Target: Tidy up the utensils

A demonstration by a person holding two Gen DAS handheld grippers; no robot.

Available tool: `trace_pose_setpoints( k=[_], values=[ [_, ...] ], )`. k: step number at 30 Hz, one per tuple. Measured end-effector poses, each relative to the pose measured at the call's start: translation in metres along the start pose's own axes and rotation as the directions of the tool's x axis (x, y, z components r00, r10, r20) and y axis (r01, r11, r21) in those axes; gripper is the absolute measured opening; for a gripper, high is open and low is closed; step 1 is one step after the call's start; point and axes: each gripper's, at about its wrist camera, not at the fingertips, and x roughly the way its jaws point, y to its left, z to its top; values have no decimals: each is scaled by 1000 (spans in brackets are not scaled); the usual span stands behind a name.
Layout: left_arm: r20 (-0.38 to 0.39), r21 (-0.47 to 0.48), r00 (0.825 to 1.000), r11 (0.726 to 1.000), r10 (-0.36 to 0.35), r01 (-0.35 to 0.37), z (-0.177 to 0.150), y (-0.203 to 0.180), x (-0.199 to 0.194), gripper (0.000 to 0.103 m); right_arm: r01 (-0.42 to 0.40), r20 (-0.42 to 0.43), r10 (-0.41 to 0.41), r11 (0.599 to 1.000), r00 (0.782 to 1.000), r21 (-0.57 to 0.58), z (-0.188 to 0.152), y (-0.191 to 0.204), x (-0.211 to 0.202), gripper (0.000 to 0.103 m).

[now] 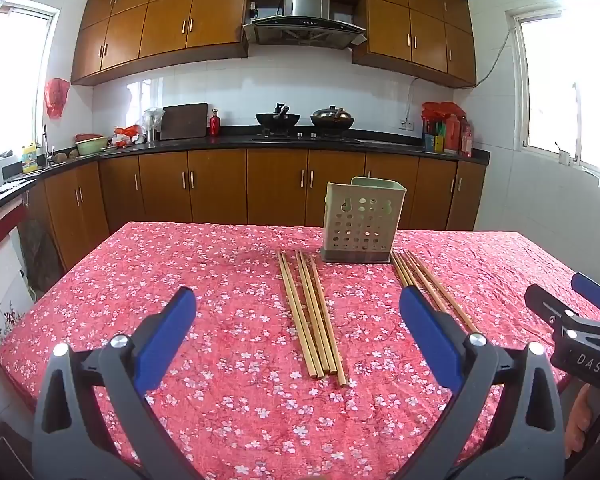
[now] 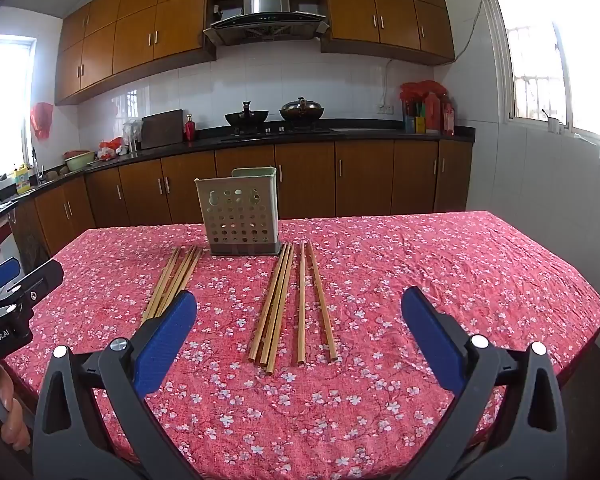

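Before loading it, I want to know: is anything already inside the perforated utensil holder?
No handles rise above the rim of the utensil holder, and the holes show nothing. Its bottom is hidden behind the wall, so short items cannot be excluded.

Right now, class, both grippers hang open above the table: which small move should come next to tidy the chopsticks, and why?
Probably lower the left gripper onto the left bundle of chopsticks and close. Its jaws stand wide and empty, that bundle lies between the fingers, and the perforated holder stands upright just behind. The right bundle suits the right gripper afterwards.
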Motion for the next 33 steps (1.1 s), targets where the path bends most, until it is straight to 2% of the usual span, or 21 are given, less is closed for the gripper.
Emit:
trace_pose_setpoints(
  k=[33],
  values=[
    [1,-4,1000,1000,-1,1,0,0,0,99,-2,2,2,1000,1000,5,-1,-1,0,101]
  ],
)
